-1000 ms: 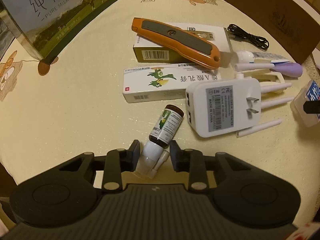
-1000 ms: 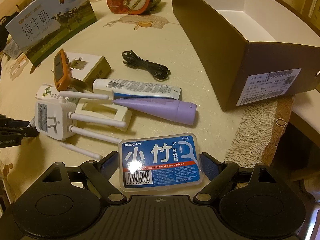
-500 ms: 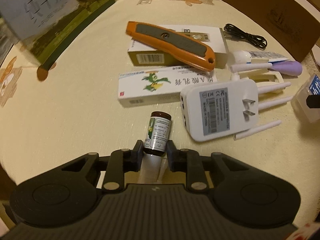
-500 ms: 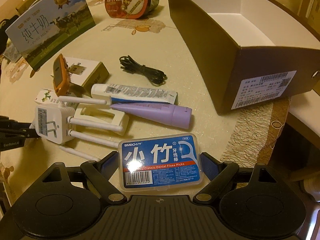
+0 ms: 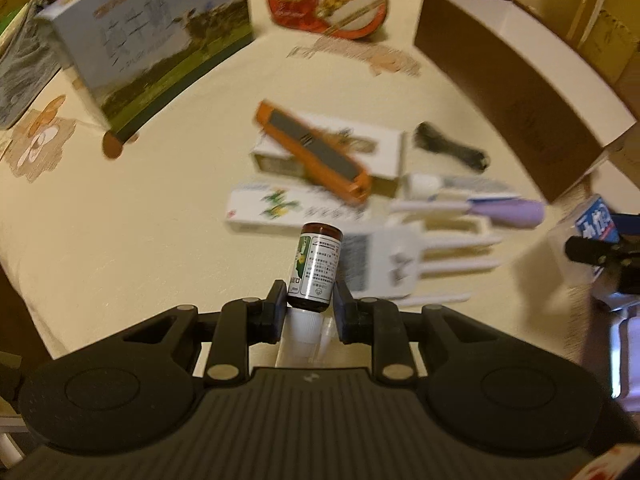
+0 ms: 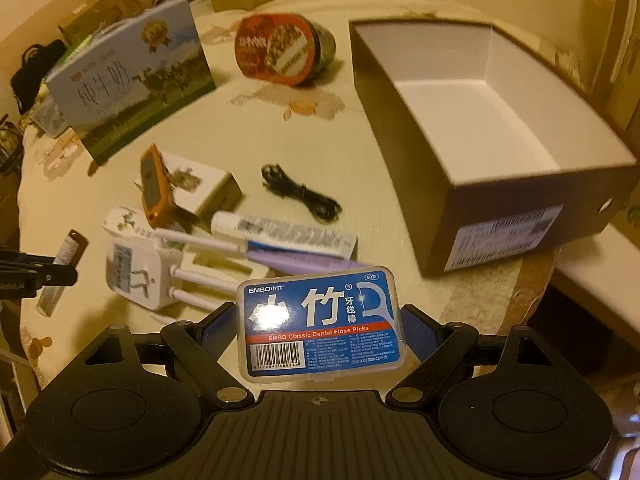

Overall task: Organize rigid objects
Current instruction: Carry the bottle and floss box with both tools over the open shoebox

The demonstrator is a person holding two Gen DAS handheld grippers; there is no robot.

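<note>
Right wrist: cluttered cream tablecloth (image 6: 224, 140).

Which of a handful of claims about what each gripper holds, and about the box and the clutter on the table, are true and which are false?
1. The left gripper is clamped on a small brown bottle. True.
2. The right gripper is empty. False: it holds a blue dental floss pick case.
3. The brown cardboard box already has items inside. False: its white interior shows nothing in it.
4. An orange utility knife rests partly on a small white carton. True.
5. The black cable lies inside the box. False: it lies on the tablecloth, beside the box.
</note>
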